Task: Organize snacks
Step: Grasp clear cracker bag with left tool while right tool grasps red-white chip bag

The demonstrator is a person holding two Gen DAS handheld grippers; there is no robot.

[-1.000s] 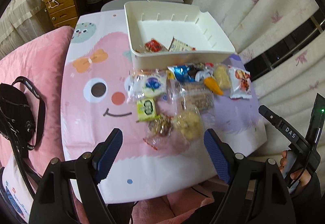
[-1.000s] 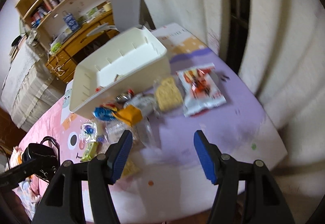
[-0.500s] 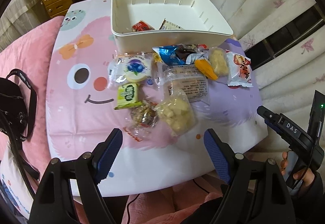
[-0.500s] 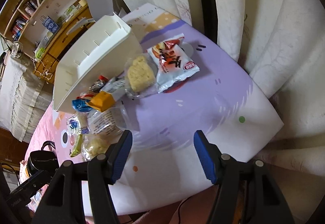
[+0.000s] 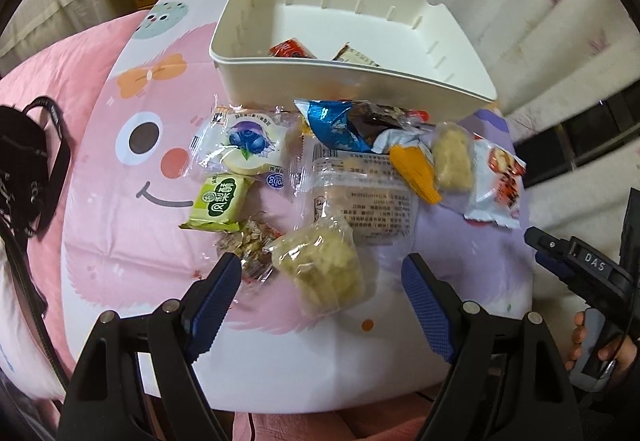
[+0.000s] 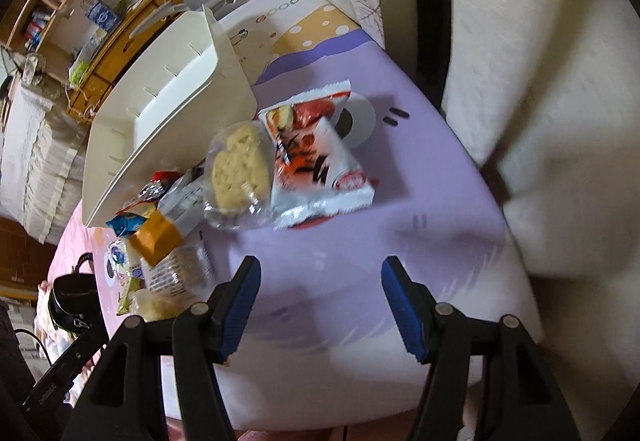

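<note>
One white bin (image 5: 352,81) stands at the upper middle of the left wrist frame, with two snack packets inside it: a red one (image 5: 290,49) and a brown-and-white one (image 5: 356,57). Below it on the counter (image 5: 120,233) lie about nine wrapped snacks, the blue packet (image 5: 332,121) overlapping others so the count is unsure. Two claws show: the left claw (image 5: 322,281) and the right claw (image 6: 316,289).

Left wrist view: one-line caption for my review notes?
Open left gripper above wrapped snacks before white bin holding two packets.
</note>
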